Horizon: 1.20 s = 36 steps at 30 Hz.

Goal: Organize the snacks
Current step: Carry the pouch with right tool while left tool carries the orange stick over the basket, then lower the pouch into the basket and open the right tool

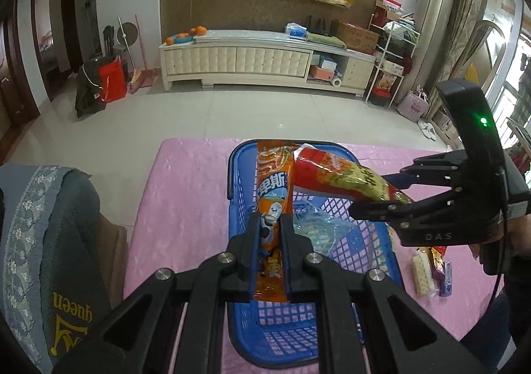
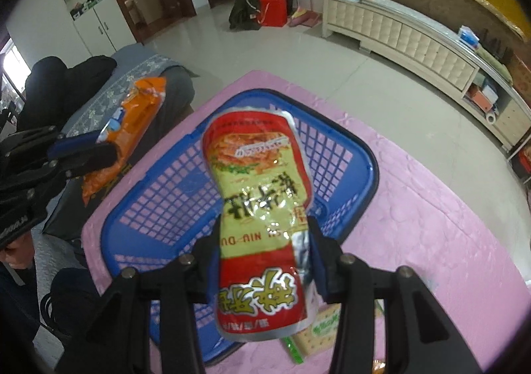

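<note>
A blue plastic basket [image 1: 239,181] [image 2: 361,154] stands on the pink tablecloth. My left gripper [image 1: 269,228] is shut on a long orange snack pack [image 1: 273,188] and holds it above the basket; the pack also shows in the right wrist view [image 2: 136,115]. My right gripper [image 2: 265,241] [image 1: 375,194] is shut on a red and yellow snack bag [image 2: 259,181] [image 1: 335,174], held over the basket. A clear wrapped snack [image 1: 318,224] lies inside the basket.
Several small snack packs [image 1: 431,271] lie on the pink tablecloth [image 1: 186,194] right of the basket; a cracker pack [image 2: 318,334] shows under the bag. A grey-blue covered seat [image 1: 39,241] stands to the left. A white cabinet [image 1: 265,58] is across the floor.
</note>
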Available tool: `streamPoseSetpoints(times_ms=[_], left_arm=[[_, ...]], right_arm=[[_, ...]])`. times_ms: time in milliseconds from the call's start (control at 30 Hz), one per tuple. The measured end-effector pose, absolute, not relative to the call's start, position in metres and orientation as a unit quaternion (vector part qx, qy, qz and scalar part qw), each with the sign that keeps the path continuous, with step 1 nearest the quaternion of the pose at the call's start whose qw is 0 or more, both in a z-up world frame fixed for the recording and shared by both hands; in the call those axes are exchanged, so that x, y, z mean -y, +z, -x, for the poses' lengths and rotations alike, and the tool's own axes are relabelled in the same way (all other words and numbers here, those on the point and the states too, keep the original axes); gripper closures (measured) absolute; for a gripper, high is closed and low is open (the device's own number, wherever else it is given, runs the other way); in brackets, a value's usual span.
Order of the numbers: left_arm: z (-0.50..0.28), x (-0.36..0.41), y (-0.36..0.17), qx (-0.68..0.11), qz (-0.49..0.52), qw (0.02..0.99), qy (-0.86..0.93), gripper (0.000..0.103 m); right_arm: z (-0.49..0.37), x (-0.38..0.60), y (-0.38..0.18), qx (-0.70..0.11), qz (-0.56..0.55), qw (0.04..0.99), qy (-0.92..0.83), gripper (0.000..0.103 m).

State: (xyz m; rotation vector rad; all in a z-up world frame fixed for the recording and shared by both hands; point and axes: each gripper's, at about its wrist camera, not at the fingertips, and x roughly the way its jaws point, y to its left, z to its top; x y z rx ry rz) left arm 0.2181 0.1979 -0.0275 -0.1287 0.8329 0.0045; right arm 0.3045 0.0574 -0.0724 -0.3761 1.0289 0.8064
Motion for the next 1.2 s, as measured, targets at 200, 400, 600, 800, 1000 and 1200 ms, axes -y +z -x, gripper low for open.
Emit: streamPoseSetpoints(times_ms=[200, 400, 600, 800, 1000, 1200], left_arm=[[-0.223, -0.195, -0.031, -0.408, 0.055, 0.911, 0.002, 0.093], [-0.219, -0.194, -0.031, -0.411, 0.059, 0.910, 0.003, 0.093], [-0.212, -0.189, -0.029, -0.417, 0.055, 0.907, 0.000, 0.093], [-0.201, -0.180, -0.021, -0.412, 0.057, 0.909, -0.009, 0.093], [-0.194, -0.168, -0.015, -0.412, 0.045, 0.910, -0.018, 0.093], [-0.190, -0.160, -0.016, -0.414, 0.042, 0.909, -0.030, 0.093]], right_arm=[[-0.321, -0.064, -0.081, -0.480, 0.189, 0.771, 0.373, 0.052], [-0.319, -0.067, -0.080, -0.453, 0.216, 0.789, 0.354, 0.014], [-0.310, -0.047, -0.070, -0.444, 0.194, 0.811, 0.327, 0.006], [-0.303, -0.021, -0.057, -0.456, 0.148, 0.819, 0.316, 0.005], [-0.279, -0.011, -0.045, -0.452, 0.132, 0.829, 0.301, 0.005], [-0.261, -0.005, -0.044, -0.446, 0.143, 0.835, 0.290, 0.005]])
